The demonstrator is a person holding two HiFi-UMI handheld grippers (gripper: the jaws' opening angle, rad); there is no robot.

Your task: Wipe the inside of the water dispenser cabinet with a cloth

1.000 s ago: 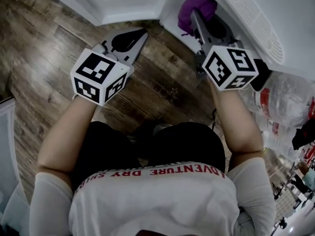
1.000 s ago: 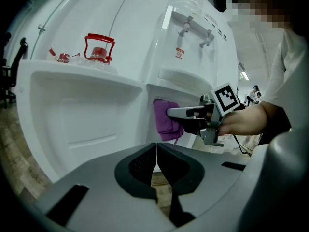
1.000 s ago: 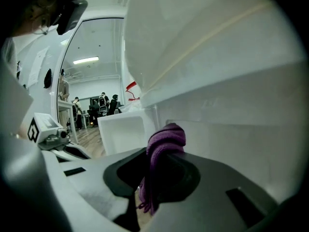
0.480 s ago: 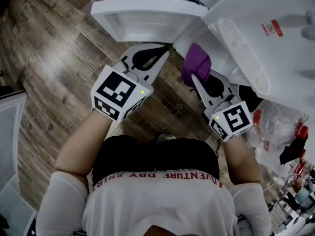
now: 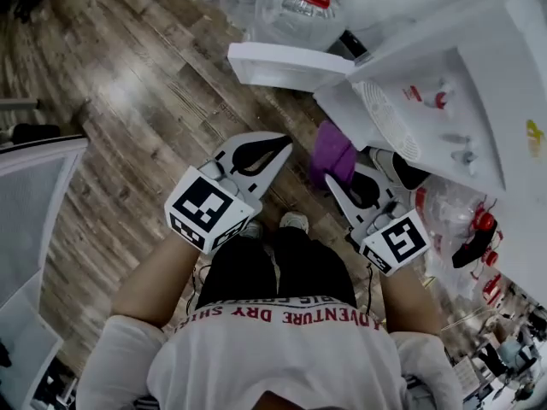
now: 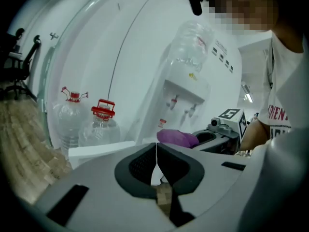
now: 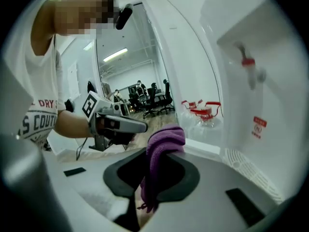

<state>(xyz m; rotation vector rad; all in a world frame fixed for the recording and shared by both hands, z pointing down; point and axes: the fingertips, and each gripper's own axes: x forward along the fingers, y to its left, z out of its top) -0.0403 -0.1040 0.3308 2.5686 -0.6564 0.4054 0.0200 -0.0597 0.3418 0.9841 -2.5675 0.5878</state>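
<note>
A purple cloth (image 5: 332, 154) is pinched in my right gripper (image 5: 334, 183), which is shut on it just in front of the white water dispenser (image 5: 479, 101). In the right gripper view the cloth (image 7: 161, 156) bunches up between the jaws and hangs down behind them. The dispenser's cabinet door (image 5: 291, 65) stands open, swung out over the floor. My left gripper (image 5: 287, 148) hovers beside the cloth, left of it, shut with nothing in it; in the left gripper view its tips (image 6: 156, 148) meet. The cabinet's inside is hidden.
Large water bottles with red caps (image 5: 299, 2) stand on the wooden floor (image 5: 128, 101) behind the door; they also show as bottles (image 6: 104, 124). The dispenser's taps (image 7: 248, 64) and drip grille (image 5: 386, 126) are above the cloth. More bottles (image 5: 449, 207) lie at right.
Both grippers have drawn back from the cabinet toward the person, the cloth coming out with the right one. The head view has pulled up and away, showing more of the dispenser.
</note>
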